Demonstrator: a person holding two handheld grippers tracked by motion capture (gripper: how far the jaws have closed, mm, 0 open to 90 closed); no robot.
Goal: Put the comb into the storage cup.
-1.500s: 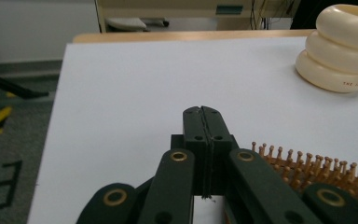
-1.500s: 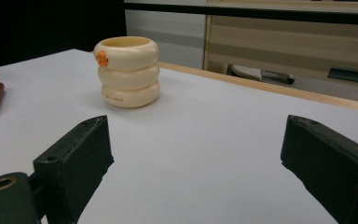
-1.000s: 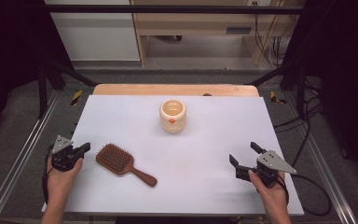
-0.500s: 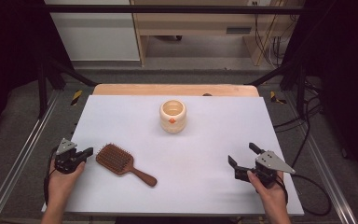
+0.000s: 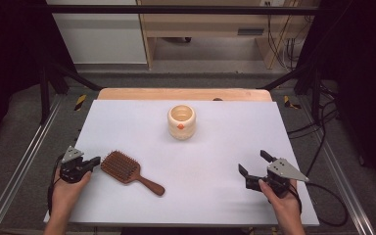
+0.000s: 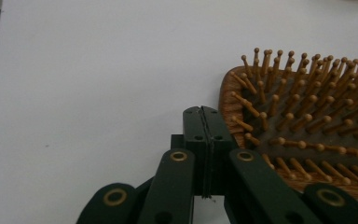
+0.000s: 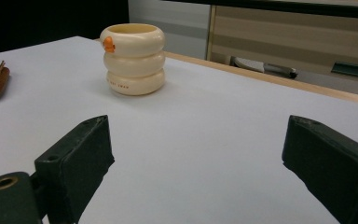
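Observation:
A brown wooden paddle hairbrush [image 5: 127, 171] lies bristles up at the front left of the white table [image 5: 225, 147], handle pointing right and toward me. My left gripper [image 5: 94, 162] is shut with nothing in it, its tips just left of the brush head [image 6: 307, 126]. In the left gripper view the left gripper [image 6: 204, 114] has its jaws pressed together beside the brush rim. A cream ribbed cup [image 5: 181, 121] with an orange mark stands upright at the middle back. My right gripper [image 5: 253, 163] rests open at the front right, and the cup [image 7: 132, 58] stands far ahead of it.
A wooden strip [image 5: 183, 94] runs along the table's far edge. Metal frame rails [image 5: 24, 156] flank both sides, and cables [image 5: 323, 132] trail on the floor at the right. A wooden cabinet [image 5: 210, 24] stands beyond the table.
My left gripper has drifted slightly toward me and closer to the brush head. The right gripper has barely moved.

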